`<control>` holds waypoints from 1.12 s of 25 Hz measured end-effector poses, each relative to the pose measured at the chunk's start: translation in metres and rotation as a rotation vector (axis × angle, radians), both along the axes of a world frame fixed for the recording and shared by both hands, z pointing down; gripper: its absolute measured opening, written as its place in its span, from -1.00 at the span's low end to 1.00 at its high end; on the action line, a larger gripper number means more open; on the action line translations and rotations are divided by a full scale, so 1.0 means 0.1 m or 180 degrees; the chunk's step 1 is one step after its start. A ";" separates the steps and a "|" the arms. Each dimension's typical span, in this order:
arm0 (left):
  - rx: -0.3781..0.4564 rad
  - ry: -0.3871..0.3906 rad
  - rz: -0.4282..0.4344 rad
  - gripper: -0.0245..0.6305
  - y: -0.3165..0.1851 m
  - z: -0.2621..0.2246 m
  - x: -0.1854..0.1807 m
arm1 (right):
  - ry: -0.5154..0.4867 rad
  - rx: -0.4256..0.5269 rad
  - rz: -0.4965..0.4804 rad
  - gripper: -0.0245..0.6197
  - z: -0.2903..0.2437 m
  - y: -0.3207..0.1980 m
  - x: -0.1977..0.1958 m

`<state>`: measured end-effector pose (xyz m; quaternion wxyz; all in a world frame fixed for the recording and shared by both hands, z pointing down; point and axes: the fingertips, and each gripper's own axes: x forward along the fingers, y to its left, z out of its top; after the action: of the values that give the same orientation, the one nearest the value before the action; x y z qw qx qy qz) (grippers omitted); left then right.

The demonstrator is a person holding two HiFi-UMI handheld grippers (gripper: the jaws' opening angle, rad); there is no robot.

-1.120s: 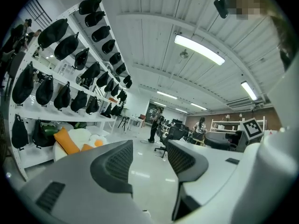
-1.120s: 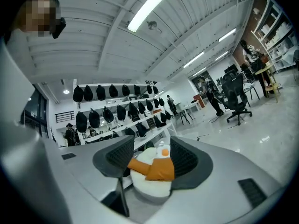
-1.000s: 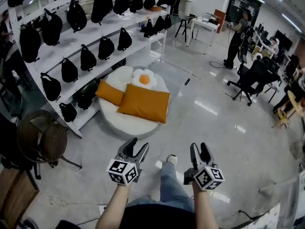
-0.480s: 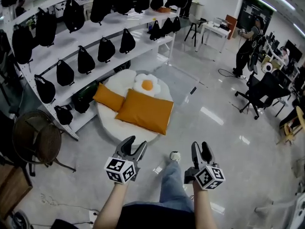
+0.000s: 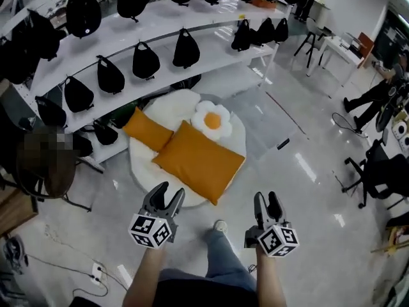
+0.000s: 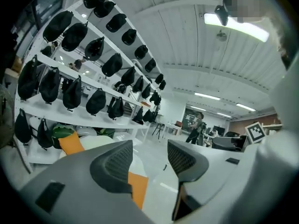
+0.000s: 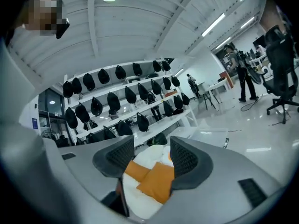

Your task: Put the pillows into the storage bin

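Observation:
A large orange pillow (image 5: 200, 160) and a smaller orange pillow (image 5: 148, 130) lie on a round white cushion (image 5: 142, 166) on the floor, beside a fried-egg-shaped pillow (image 5: 213, 120). My left gripper (image 5: 164, 193) and right gripper (image 5: 268, 201) hang side by side in the air, short of the cushion's near edge, both open with nothing between the jaws. In the right gripper view the orange pillows (image 7: 150, 180) show between the jaws, far off. An orange pillow (image 6: 138, 189) shows low in the left gripper view. No storage bin is in view.
A long white shelf unit (image 5: 211, 40) hung with several black bags stands behind the cushion. A dark round chair (image 5: 48, 165) sits at the left. Office chairs (image 5: 383, 174) and a person (image 5: 370, 94) are at the right. My leg and shoe (image 5: 219, 226) are between the grippers.
I have walked toward the cushion: the pillows and shelves have come closer and shifted right in the head view. Both grippers travelled along, still open and empty.

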<state>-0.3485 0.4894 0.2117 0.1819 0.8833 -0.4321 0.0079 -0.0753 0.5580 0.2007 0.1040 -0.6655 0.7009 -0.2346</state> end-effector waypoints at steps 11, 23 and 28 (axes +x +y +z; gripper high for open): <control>-0.0063 -0.0028 -0.0829 -0.23 -0.68 -0.16 0.21 | -0.0110 -0.0127 -0.0839 -0.23 0.09 -1.39 0.32; -0.0350 -0.0039 -0.1170 -0.19 -1.07 0.14 0.05 | -0.0068 -0.0328 -0.1124 -0.23 0.26 -2.17 0.17; -0.0552 -0.0021 -0.1215 -0.19 -1.42 0.37 -0.03 | -0.0054 -0.0439 -0.1140 -0.23 0.36 -2.67 0.07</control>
<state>-0.3515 0.3477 0.2492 0.2541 0.7664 -0.5898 0.0135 -0.0687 0.2910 0.2370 0.0206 -0.5337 0.7895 -0.3024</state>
